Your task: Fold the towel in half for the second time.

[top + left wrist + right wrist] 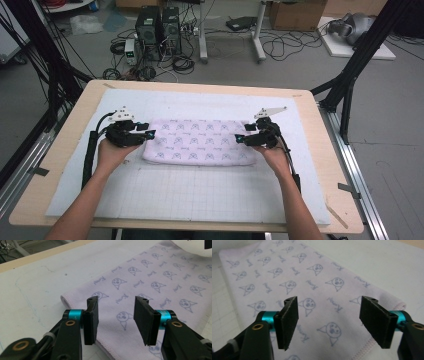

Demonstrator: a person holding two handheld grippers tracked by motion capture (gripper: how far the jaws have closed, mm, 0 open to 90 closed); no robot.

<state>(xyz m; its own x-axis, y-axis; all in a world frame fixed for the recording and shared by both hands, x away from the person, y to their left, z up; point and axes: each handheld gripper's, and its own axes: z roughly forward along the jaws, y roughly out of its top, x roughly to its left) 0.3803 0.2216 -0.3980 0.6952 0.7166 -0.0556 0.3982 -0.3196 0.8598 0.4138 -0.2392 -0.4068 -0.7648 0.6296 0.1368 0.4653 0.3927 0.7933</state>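
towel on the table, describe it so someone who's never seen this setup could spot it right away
On the wooden table lies a white gridded mat, and the towel rests folded flat in the middle of it, between the left gripper and the right gripper. It is the one soft thing there: pale lilac cloth printed all over with small blue cartoon faces and words, with a stitched hem.

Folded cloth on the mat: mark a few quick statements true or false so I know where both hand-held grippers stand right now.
1. The folded cloth lies flat on the white mat. True.
2. The left hand-held gripper is clamped on the cloth. False: its jaws stand apart above the cloth's end, nothing pinched.
3. The right hand-held gripper has open jaws. True.
4. The cloth is plain white. False: pale lilac with small printed faces.
5. Both grippers sit at the same end. False: one at each end.
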